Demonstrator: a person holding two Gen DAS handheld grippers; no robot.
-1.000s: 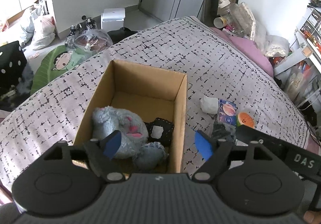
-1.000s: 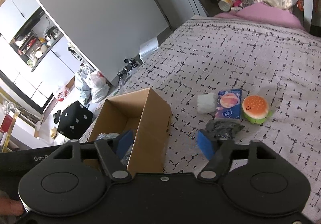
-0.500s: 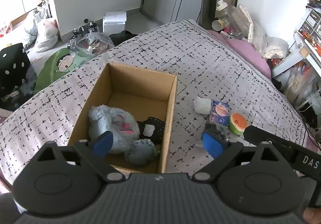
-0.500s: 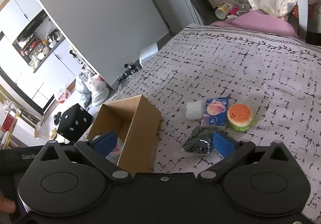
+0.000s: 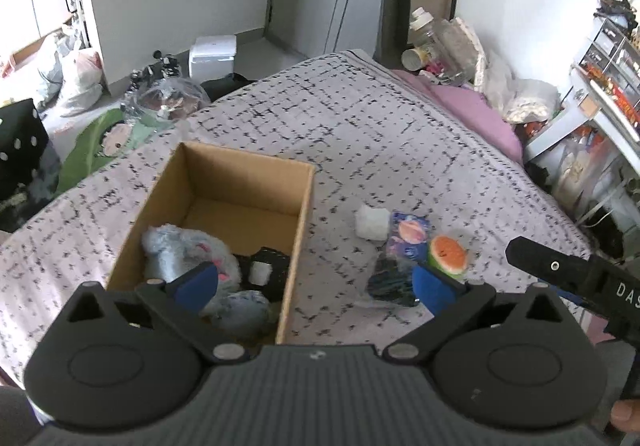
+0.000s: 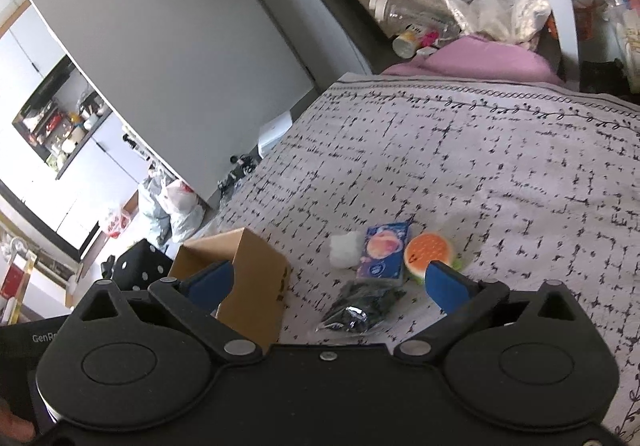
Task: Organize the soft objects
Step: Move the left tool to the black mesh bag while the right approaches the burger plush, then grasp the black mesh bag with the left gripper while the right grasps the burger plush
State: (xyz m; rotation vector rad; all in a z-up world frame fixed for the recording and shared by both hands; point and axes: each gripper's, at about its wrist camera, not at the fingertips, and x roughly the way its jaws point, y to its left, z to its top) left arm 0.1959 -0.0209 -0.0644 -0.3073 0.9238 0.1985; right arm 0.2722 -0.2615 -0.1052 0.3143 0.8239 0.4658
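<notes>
An open cardboard box [image 5: 304, 206] sits on the patterned bed cover [image 5: 360, 134]. Inside lie a grey-blue plush [image 5: 180, 250], a black item with a white patch [image 5: 264, 270] and a smaller grey plush [image 5: 240, 310]. To the box's right lie a white soft block [image 5: 372, 221], a blue tissue pack [image 5: 408, 234], an orange burger squishy [image 5: 448, 256] and a dark plastic bag [image 5: 390, 280]. My left gripper [image 5: 316, 284] hangs above the box's near right corner, its jaws opening with nothing between them. My right gripper [image 6: 328, 284] stands open and empty above the dark bag [image 6: 360, 310] and squishy [image 6: 430, 252].
A pink pillow [image 5: 476, 110], bottles and bags crowd the bed's far right. Shelves [image 5: 600, 94] stand at the right edge. On the floor at left are plastic bags [image 5: 76, 78], a black dotted cube [image 5: 20, 142] and a white box [image 5: 212, 54].
Both grippers' jaws have spread wider. Both have drawn back from the box and the loose items, which now look smaller and farther away.
</notes>
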